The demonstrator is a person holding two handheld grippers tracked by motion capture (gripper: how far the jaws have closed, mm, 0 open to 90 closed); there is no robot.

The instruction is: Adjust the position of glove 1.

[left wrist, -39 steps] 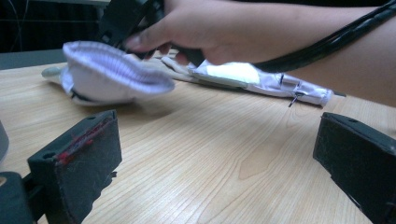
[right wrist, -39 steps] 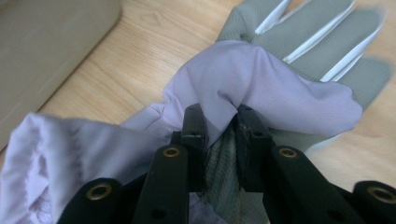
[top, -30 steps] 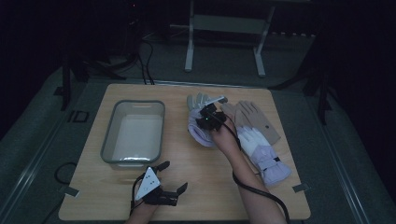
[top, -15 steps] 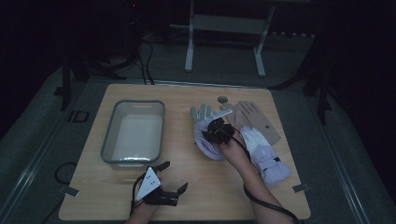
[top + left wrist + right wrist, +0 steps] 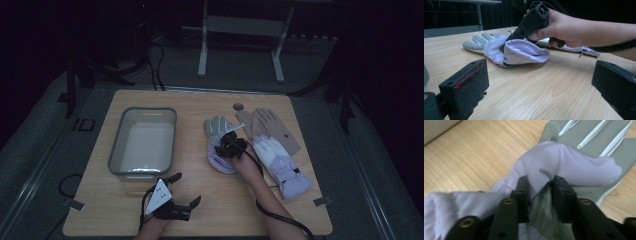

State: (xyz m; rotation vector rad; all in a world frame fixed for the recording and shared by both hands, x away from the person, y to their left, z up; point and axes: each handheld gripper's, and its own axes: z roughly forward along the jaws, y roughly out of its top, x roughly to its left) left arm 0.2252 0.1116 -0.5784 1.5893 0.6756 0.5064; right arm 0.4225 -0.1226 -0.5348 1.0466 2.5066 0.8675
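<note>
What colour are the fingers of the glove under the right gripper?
Grey glove fingers with white seams, clearest in the right gripper view.

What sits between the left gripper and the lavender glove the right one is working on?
Nothing but bare wooden table. The left gripper view looks between the left gripper's open jaws across clear tabletop to the lavender glove, where the right gripper meets its fabric.

Tub (image 5: pixel 143 145) is sitting left on the table (image 5: pixel 200 210), three gloves lying right: folded glove (image 5: pixel 219 150), tan glove (image 5: pixel 270 125) behind, padded glove (image 5: pixel 280 162) rightmost.

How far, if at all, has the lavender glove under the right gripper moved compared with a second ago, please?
Yes. The lavender glove has slid toward the person, away from the round table hole, with the right gripper.
</note>
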